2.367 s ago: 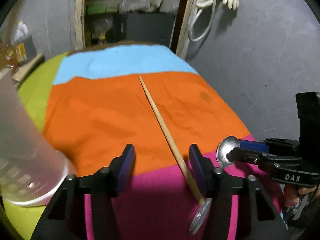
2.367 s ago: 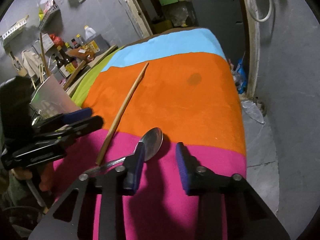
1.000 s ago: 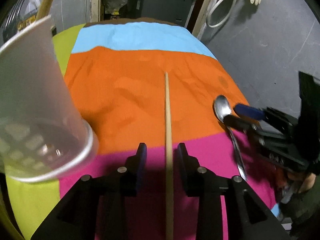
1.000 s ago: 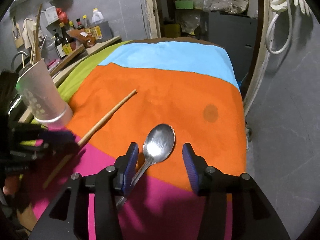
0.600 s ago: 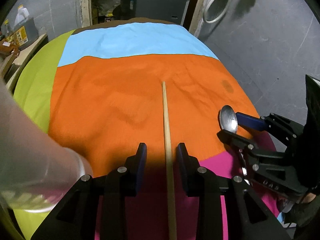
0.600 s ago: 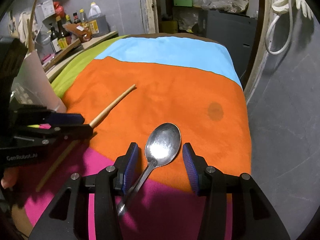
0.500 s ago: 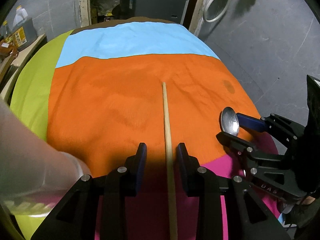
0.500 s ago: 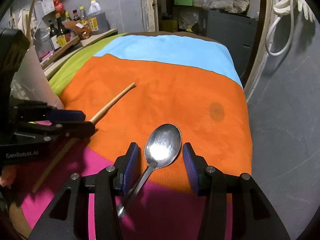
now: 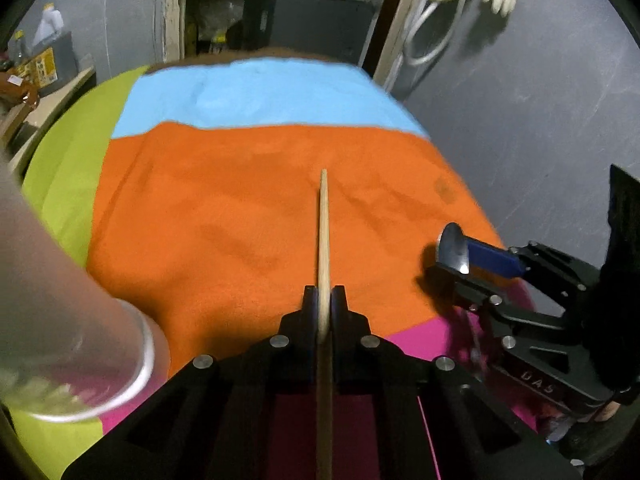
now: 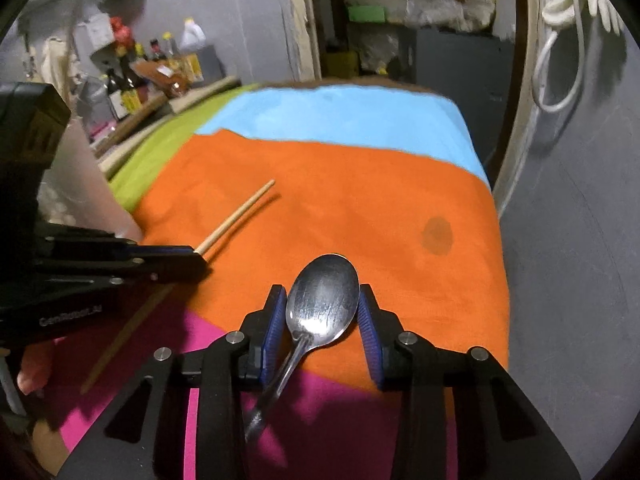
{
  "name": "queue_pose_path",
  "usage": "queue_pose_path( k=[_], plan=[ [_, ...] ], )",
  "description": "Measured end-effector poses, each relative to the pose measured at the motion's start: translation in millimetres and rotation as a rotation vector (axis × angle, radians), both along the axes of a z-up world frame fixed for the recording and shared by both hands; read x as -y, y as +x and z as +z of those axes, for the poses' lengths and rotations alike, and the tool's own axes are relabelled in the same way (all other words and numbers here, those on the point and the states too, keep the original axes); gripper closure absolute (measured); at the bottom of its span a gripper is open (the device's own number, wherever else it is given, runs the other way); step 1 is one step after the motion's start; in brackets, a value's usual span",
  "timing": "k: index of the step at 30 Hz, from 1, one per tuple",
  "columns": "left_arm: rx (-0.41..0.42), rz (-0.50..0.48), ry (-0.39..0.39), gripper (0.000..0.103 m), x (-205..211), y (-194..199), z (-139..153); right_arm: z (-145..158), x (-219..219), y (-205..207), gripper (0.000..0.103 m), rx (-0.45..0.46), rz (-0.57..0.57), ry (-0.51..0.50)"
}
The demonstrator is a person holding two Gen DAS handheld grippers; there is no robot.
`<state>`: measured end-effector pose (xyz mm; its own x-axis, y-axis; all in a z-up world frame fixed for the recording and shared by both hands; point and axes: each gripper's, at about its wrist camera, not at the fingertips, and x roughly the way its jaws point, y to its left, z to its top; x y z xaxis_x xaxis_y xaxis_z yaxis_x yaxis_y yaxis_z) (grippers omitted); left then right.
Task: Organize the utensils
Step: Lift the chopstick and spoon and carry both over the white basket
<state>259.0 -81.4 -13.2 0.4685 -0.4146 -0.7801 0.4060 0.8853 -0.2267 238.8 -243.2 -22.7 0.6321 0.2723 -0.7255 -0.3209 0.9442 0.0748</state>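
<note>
My left gripper (image 9: 324, 300) is shut on a long wooden chopstick (image 9: 323, 232) that points forward over the orange cloth; the chopstick also shows in the right wrist view (image 10: 240, 212), sticking out of the left gripper (image 10: 198, 258). My right gripper (image 10: 322, 308) stands with its blue-padded jaws close on both sides of the bowl of a metal spoon (image 10: 320, 300); whether the pads touch it I cannot tell. In the left wrist view the spoon (image 9: 452, 246) shows between the right gripper's fingers (image 9: 492, 260).
A translucent plastic cup (image 9: 60, 320) stands at the left, also seen in the right wrist view (image 10: 84, 192). The table carries a striped cloth (image 9: 240, 92) of blue, orange, pink and green. Bottles and clutter (image 10: 156, 64) sit on a shelf at the far left. The table's right edge drops to a grey floor.
My left gripper has closed on the chopstick, which lay between open jaws before. My right gripper's jaws have narrowed around the spoon's bowl.
</note>
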Motion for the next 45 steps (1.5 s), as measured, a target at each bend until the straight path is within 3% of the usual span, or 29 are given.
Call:
queue_pose_path(
  k=[5, 9, 13, 20, 29, 45],
  plan=[
    [0.135, 0.019, -0.135, 0.099, -20, -28, 20, 17, -11, -25, 0.070, 0.160, 0.031, -0.038],
    [0.320, 0.068, -0.169, 0.099, -30, -54, 32, 27, -16, -43, 0.070, 0.279, 0.025, -0.059],
    [0.418, 0.079, -0.178, 0.099, -32, -66, 38, 35, -16, -58, 0.070, 0.378, 0.010, -0.059],
    [0.493, 0.094, -0.220, 0.099, -34, -77, 41, 42, -21, -71, 0.070, 0.486, -0.007, -0.072],
    [0.556, 0.119, -0.278, 0.099, -43, -91, 49, 45, -18, -80, 0.070, 0.536, -0.044, -0.070],
    [0.664, 0.142, -0.307, 0.099, -54, -107, 59, 56, -25, -96, 0.070, 0.637, -0.053, -0.064]
  ],
)
